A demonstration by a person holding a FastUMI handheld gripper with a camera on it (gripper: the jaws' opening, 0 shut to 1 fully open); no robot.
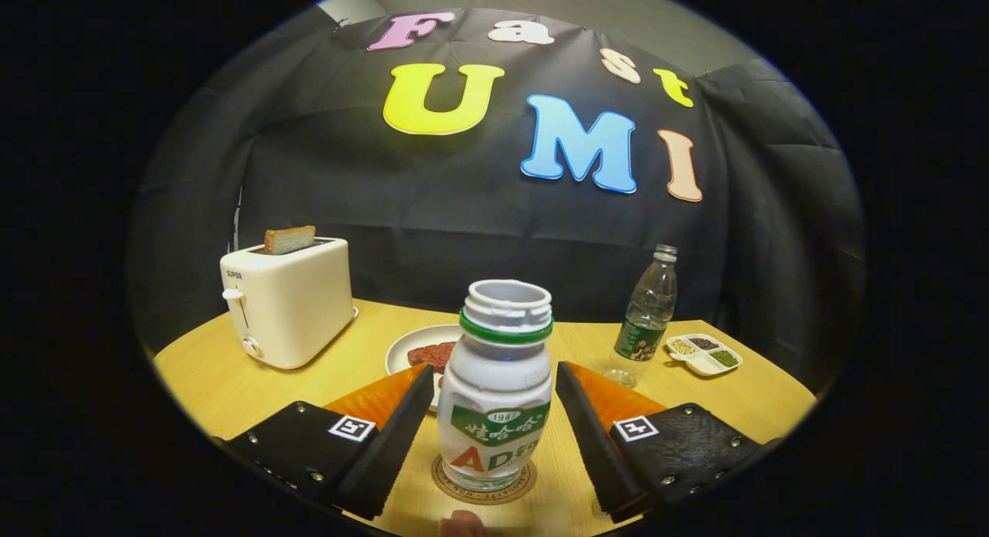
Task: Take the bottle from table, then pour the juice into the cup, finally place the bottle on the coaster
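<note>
A white juice bottle (496, 390) with a green neck ring, a green label and an open mouth stands upright on a round brown coaster (484, 484) on the wooden table (224, 382). My gripper (494, 413) is open, one finger on each side of the bottle. A small gap shows between each finger and the bottle's side, so neither finger presses on it.
A cream toaster (287, 299) with a slice of bread sits back left. A white plate (411, 350) with dark food lies behind the bottle. A clear plastic bottle (647, 321) and a small divided dish (705, 353) stand to the right. A fingertip (463, 524) shows at the near edge.
</note>
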